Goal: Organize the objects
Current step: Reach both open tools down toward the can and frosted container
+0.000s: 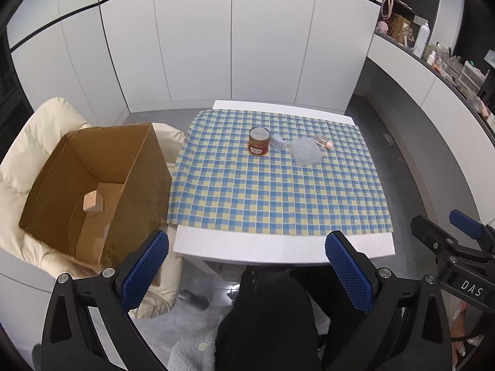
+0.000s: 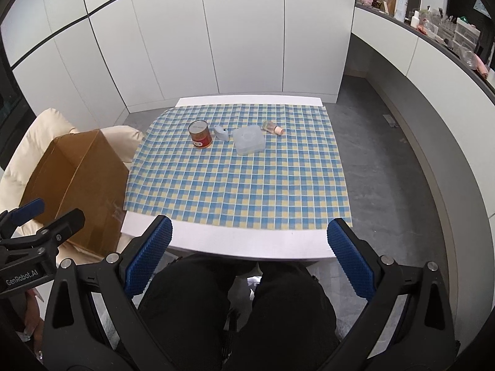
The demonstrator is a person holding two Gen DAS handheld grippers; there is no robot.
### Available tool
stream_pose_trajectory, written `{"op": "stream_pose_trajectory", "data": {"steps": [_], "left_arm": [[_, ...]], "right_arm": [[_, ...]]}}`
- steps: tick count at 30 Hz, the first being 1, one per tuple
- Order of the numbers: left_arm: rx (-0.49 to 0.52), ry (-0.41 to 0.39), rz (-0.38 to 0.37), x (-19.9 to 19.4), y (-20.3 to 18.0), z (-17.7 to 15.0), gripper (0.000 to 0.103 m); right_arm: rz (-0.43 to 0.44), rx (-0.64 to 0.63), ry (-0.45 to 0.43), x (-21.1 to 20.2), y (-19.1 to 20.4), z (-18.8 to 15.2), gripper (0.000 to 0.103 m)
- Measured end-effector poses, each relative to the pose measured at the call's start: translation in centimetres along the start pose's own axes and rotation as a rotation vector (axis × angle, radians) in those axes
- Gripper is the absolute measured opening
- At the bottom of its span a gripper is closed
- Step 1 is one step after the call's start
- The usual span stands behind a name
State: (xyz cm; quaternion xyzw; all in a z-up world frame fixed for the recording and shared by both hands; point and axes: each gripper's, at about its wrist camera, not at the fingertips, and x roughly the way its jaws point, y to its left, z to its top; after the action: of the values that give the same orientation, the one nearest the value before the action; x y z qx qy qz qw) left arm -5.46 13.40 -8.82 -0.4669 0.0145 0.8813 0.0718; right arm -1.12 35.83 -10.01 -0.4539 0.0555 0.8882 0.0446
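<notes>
Above the person's lap, left gripper [image 1: 246,261] and right gripper [image 2: 249,255], jaws wide, empty.

cloth [image 2: 235,185] blue-yellow check | tin [image 2: 200,134] red | box [image 1: 92,185] brown | claw pads [image 1: 145,270] blue

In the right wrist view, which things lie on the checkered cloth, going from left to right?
red can → small grey-blue object → translucent square container → small bottle lying on its side
</notes>
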Motion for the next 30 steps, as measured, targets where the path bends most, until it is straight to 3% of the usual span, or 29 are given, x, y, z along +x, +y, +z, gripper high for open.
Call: {"op": "stream_pose_trajectory", "data": {"steps": [20,30], "left_arm": [[-0.113,0.058,-0.015,11.9,3.5,5.6,0.101],[-0.010,0.058,0.055,20.9,1.3,8.4,0.101]], "right_arm": [[-0.039,-0.021,0.085,13.8,-0.6,5.5,0.102],[-0.058,0.010,0.122,22.0,-2.1,7.7,0.102]]}}
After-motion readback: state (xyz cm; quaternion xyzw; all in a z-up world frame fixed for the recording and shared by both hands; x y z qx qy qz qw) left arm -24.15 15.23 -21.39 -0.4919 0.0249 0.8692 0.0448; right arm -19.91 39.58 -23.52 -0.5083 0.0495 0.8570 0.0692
